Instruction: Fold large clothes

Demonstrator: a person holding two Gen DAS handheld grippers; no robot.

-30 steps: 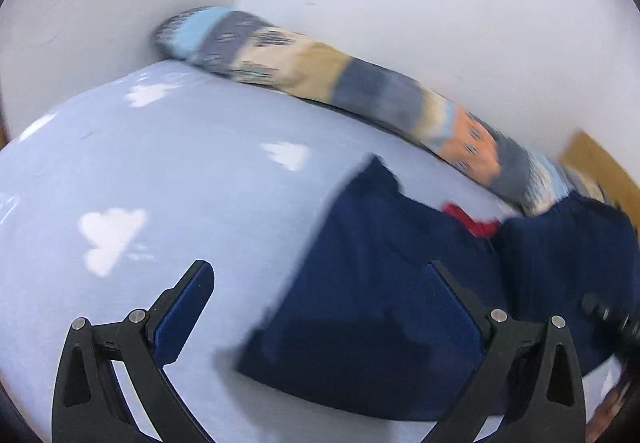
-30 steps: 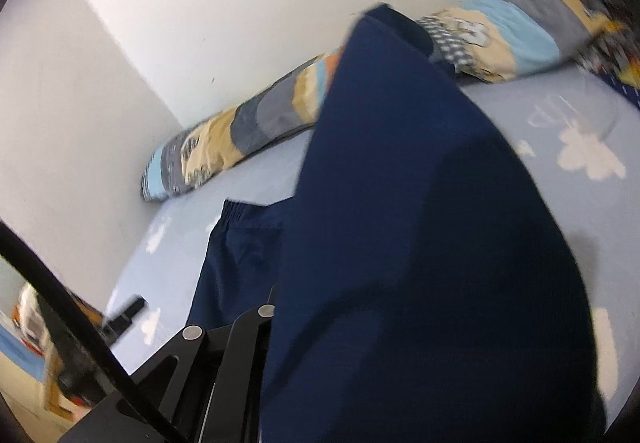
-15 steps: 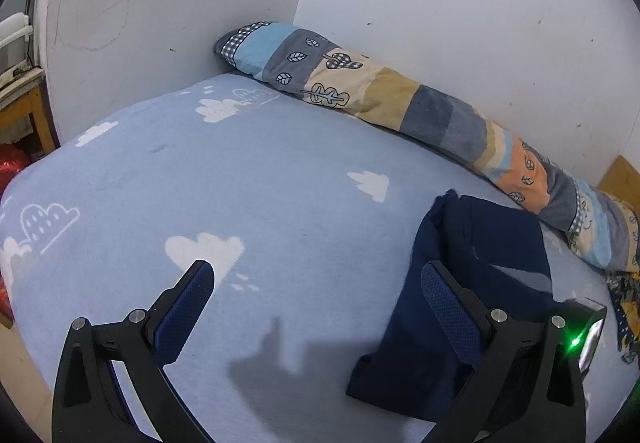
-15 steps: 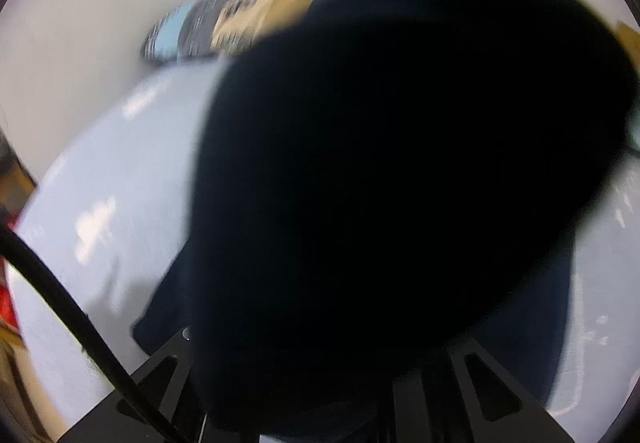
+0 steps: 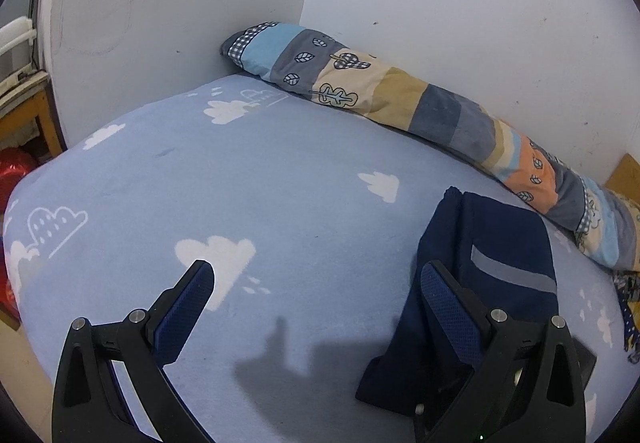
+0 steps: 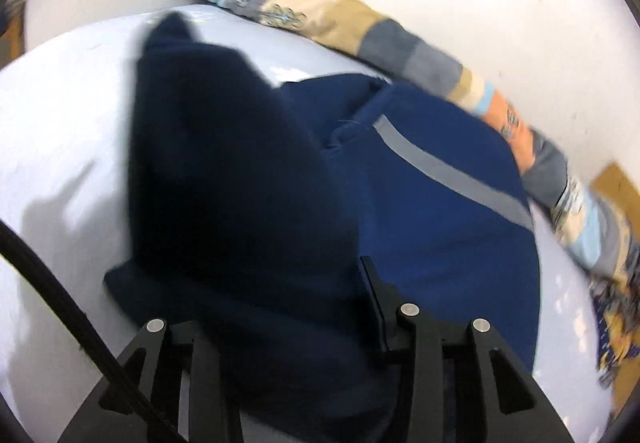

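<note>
A navy garment with a grey stripe (image 5: 492, 267) lies folded on the light blue bed sheet (image 5: 260, 179), at the right in the left wrist view. My left gripper (image 5: 320, 291) is open and empty, above the sheet just left of the garment. In the right wrist view my right gripper (image 6: 320, 303) is shut on a fold of the navy garment (image 6: 432, 195), which drapes over the left finger and hides it. The rest of the cloth lies flat beyond, grey stripe up.
A long patchwork bolster (image 5: 400, 103) lies along the white wall at the back. A wooden stand (image 5: 28, 111) and something red (image 5: 16, 179) sit beyond the bed's left edge. A patterned cloth (image 6: 616, 307) lies at the right edge.
The right gripper has carried the cloth down over the garment, which now lies lower and narrower with its grey stripe showing. The left gripper has pulled back and left, staying open.
</note>
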